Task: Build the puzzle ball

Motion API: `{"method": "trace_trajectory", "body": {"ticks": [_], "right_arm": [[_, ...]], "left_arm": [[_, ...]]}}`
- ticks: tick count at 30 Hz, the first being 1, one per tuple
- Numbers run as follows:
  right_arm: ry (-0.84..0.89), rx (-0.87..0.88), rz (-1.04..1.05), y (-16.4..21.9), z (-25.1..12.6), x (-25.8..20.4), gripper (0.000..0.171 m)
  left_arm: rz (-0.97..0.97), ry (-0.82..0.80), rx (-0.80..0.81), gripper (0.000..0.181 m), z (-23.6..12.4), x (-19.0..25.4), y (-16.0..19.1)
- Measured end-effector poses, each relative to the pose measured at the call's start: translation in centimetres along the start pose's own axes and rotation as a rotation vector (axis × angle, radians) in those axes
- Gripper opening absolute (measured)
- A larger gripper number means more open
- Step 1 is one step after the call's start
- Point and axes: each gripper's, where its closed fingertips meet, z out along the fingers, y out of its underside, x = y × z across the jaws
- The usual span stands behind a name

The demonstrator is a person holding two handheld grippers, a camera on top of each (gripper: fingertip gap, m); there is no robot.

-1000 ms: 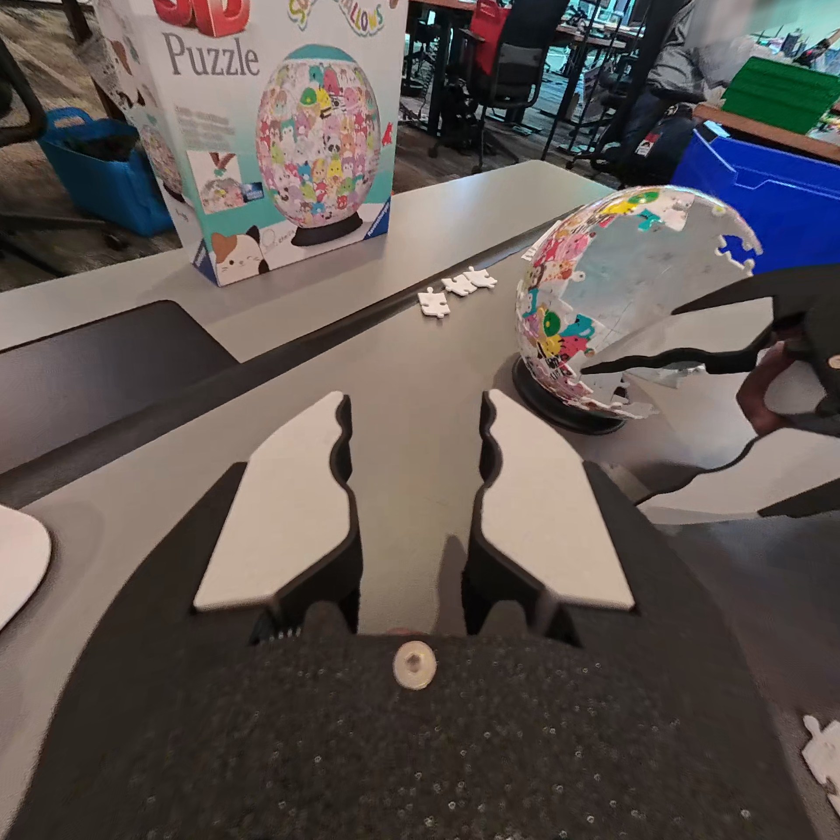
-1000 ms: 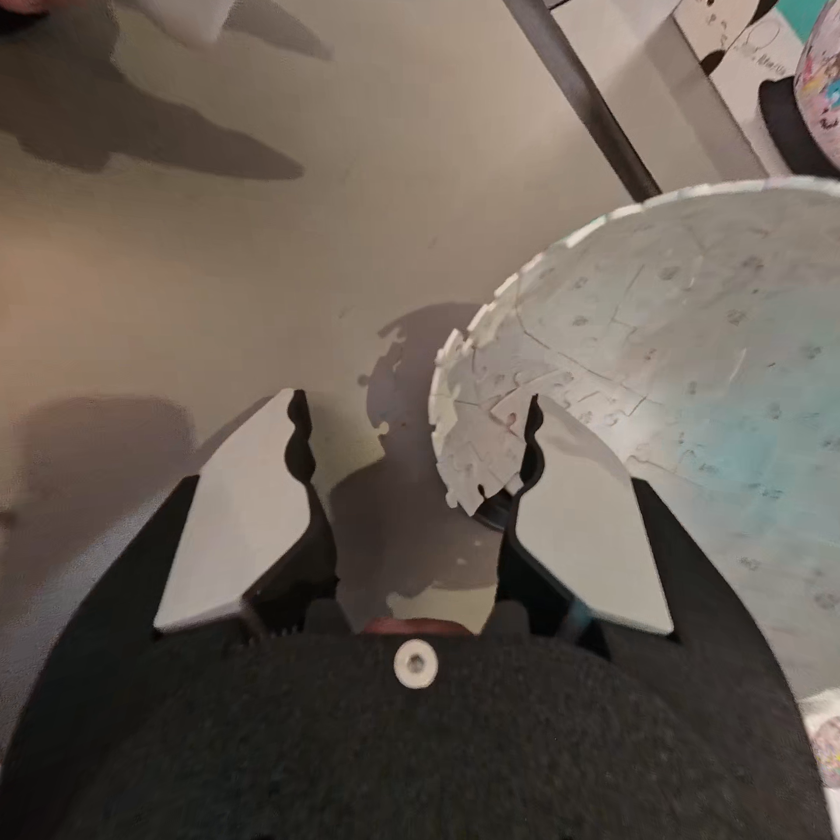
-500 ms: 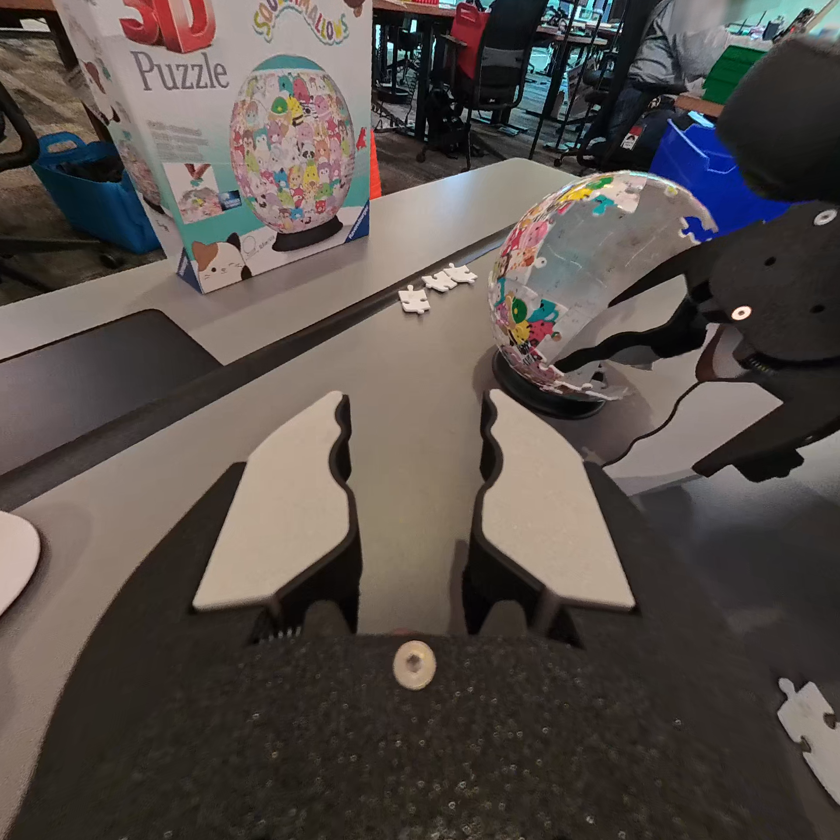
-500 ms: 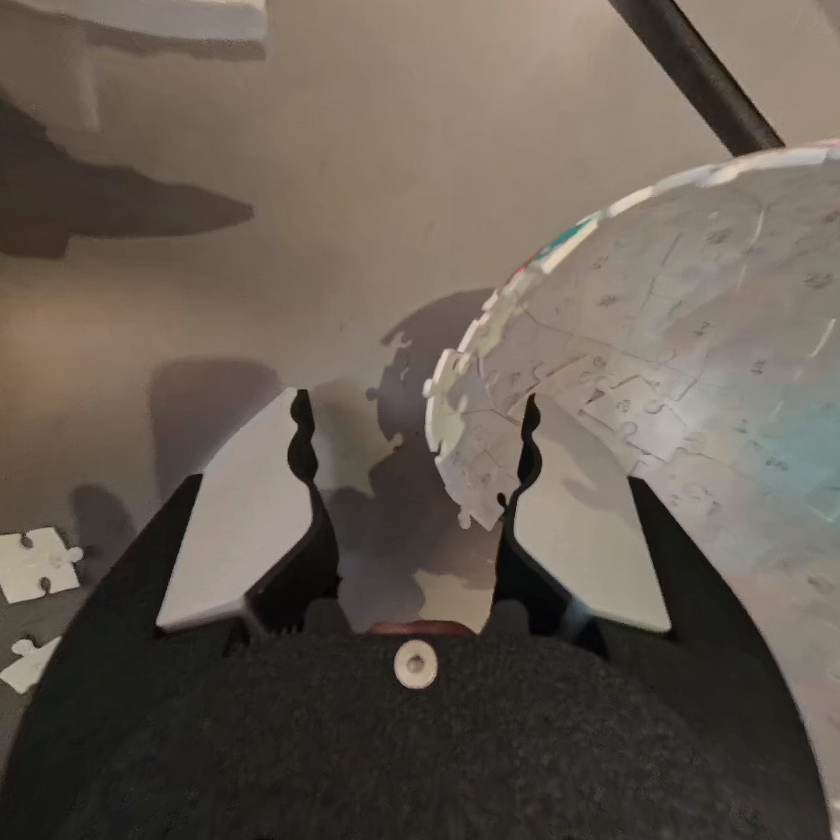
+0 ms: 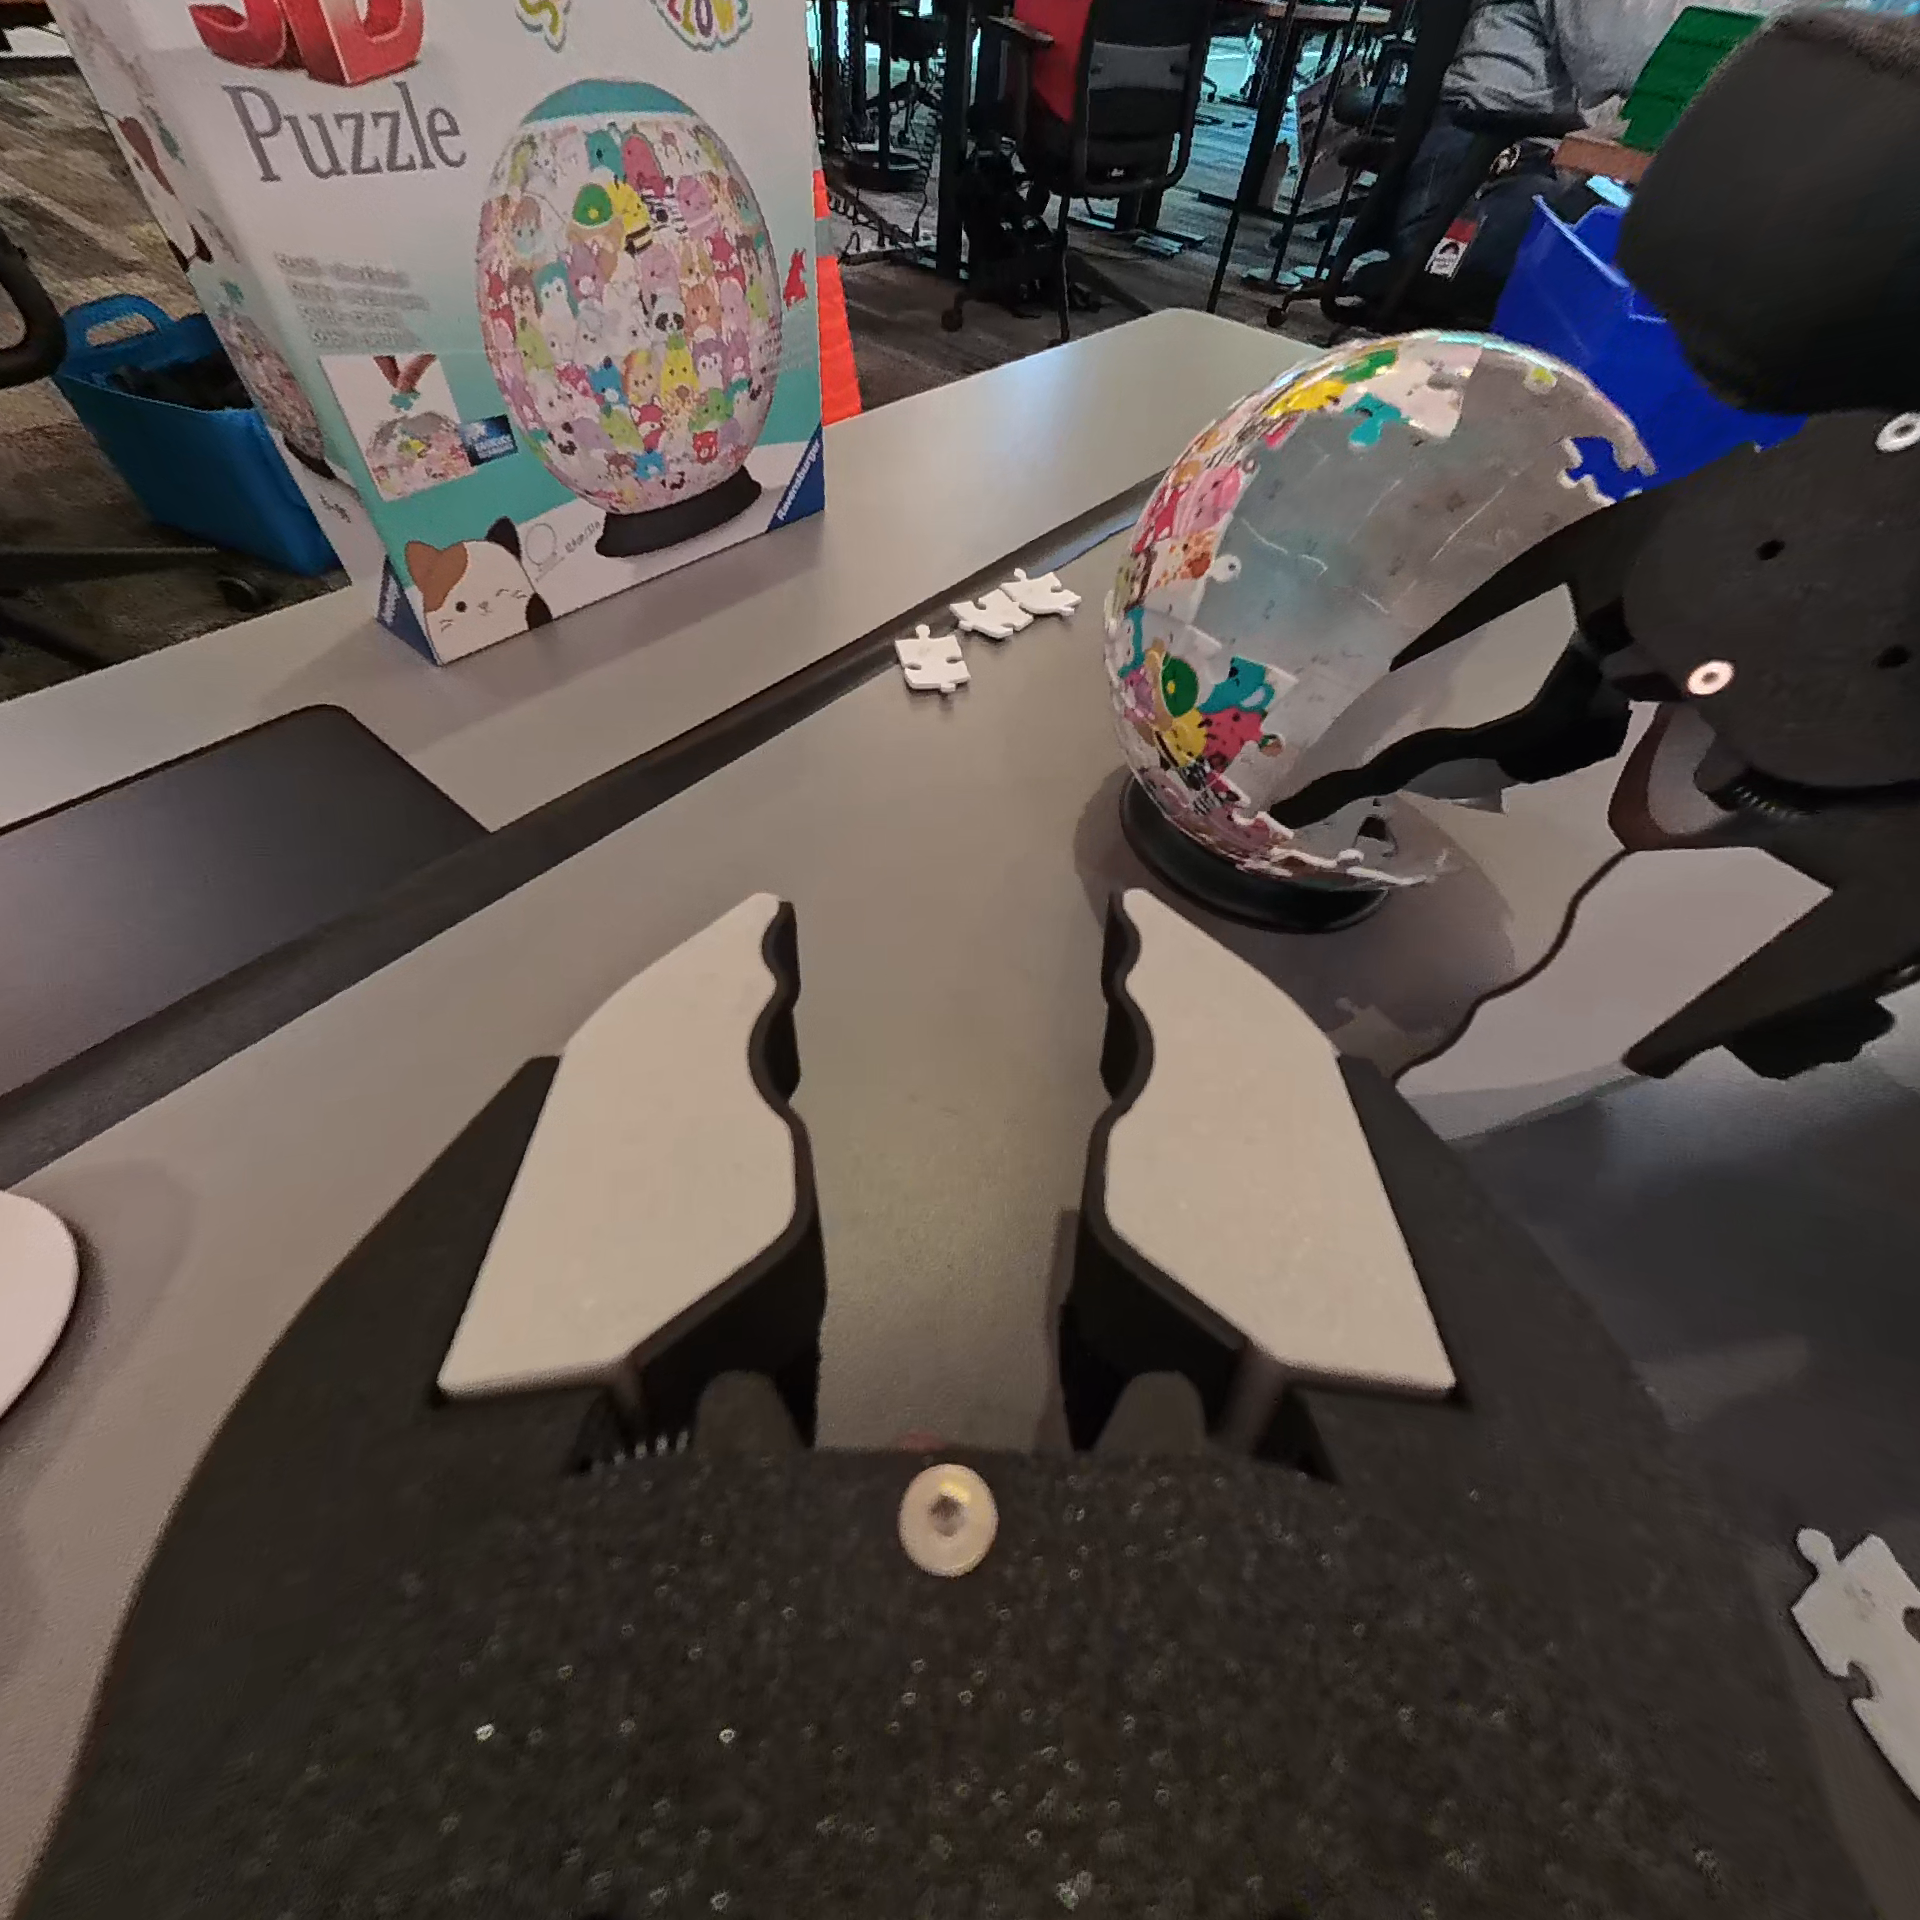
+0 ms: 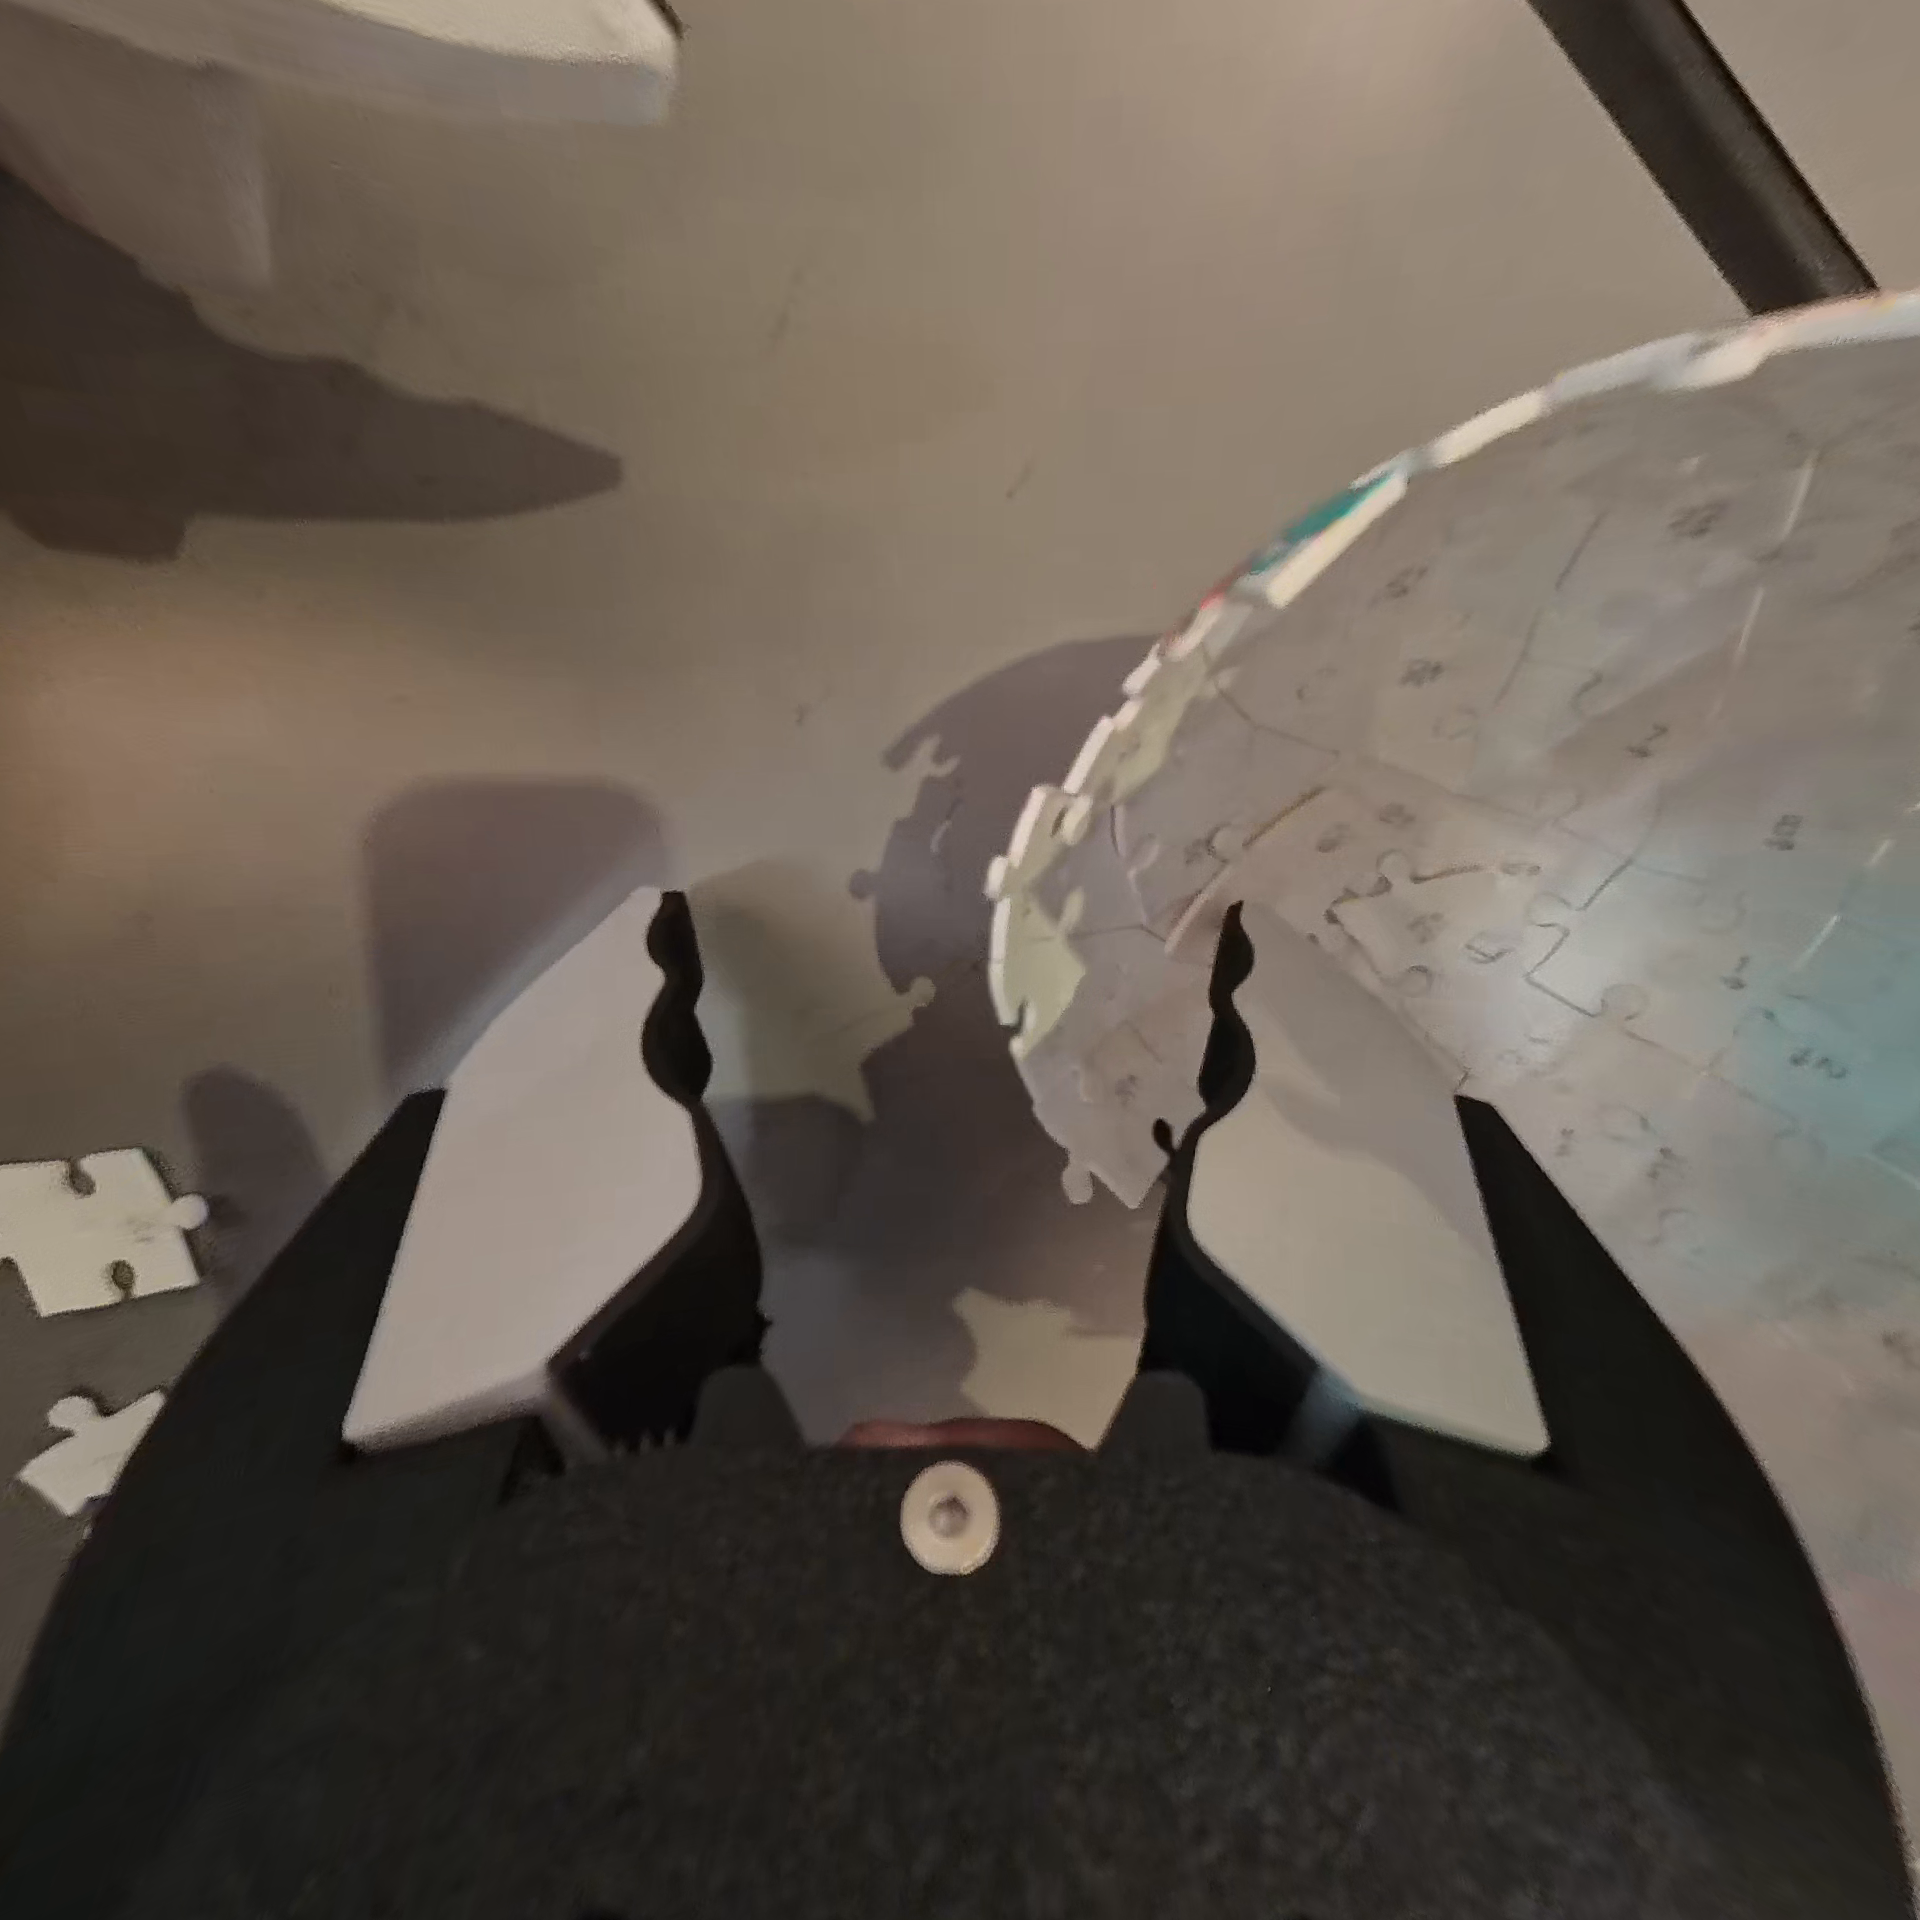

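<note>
- The grey table (image 5: 935, 831) is smooth and matte, with a dark seam running across it; only the left wrist view shows the room beyond, with office chairs and a blue bin (image 5: 177, 447) on the floor that holds something dark.
- The puzzle box (image 5: 499, 312), glossy printed cardboard, stands upright on the far part of the table, well apart from the ball; the right wrist view does not show it.
- The puzzle ball (image 5: 1309, 623) is a half-built hollow shell sitting on a round black stand (image 5: 1226, 883), to the right of centre. Its outside is covered in bright cartoon figures; its inside is plain grey-white with a toothed, jagged rim. The right wrist view shows only that pale inside (image 6: 1507, 831), with piece seams and small marks.
- The right gripper (image 5: 1455, 894), black with a wavy inner edge, is released, jaws spread wide: one finger reaches into the shell, the other lies outside below the rim. Its own camera shows the shell edge between the fingers (image 6: 951, 914).
- The left gripper (image 5: 951, 935) hovers over bare table, released and holding nothing.
- Three loose white pieces (image 5: 987, 623) lie flat near the seam, behind the ball.
- Another white piece (image 5: 1870, 1652) lies at the lower right; the right wrist view shows two spare pieces (image 6: 94, 1226) at its left edge.
</note>
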Motion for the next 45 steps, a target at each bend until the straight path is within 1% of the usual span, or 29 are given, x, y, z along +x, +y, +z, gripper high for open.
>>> {"method": "trace_trajectory", "body": {"ticks": [10,16,20,31,36,41,45], "right_arm": [[-0.006,0.0,-0.013,0.3,-0.9,-0.8,0.091],[0.032,0.014,0.0,0.2,-0.8,0.1,0.091],[0.033,0.026,0.028,-0.2,-0.5,0.4,0.093],[0.008,-0.044,-0.045,0.3,0.2,-0.5,0.102],[-0.007,-0.036,-0.045,0.2,-0.3,-1.0,0.096],[-0.014,-0.038,-0.055,0.3,-0.7,-1.4,0.095],[-0.012,-0.024,-0.054,0.1,-1.2,-1.6,0.09]], "left_arm": [[0.022,-0.007,-0.014,0.056,0.2,0.1,0.2],[0.025,-0.004,-0.019,0.056,0.2,0.3,0.3],[0.034,-0.005,-0.023,0.056,0.2,0.4,0.3],[0.043,-0.005,-0.031,0.057,0.3,0.5,0.4],[0.044,-0.006,-0.033,0.057,0.4,0.5,0.5],[0.051,-0.007,-0.038,0.057,0.4,0.5,0.5],[0.059,-0.009,-0.041,0.057,0.5,0.6,0.6]]}}
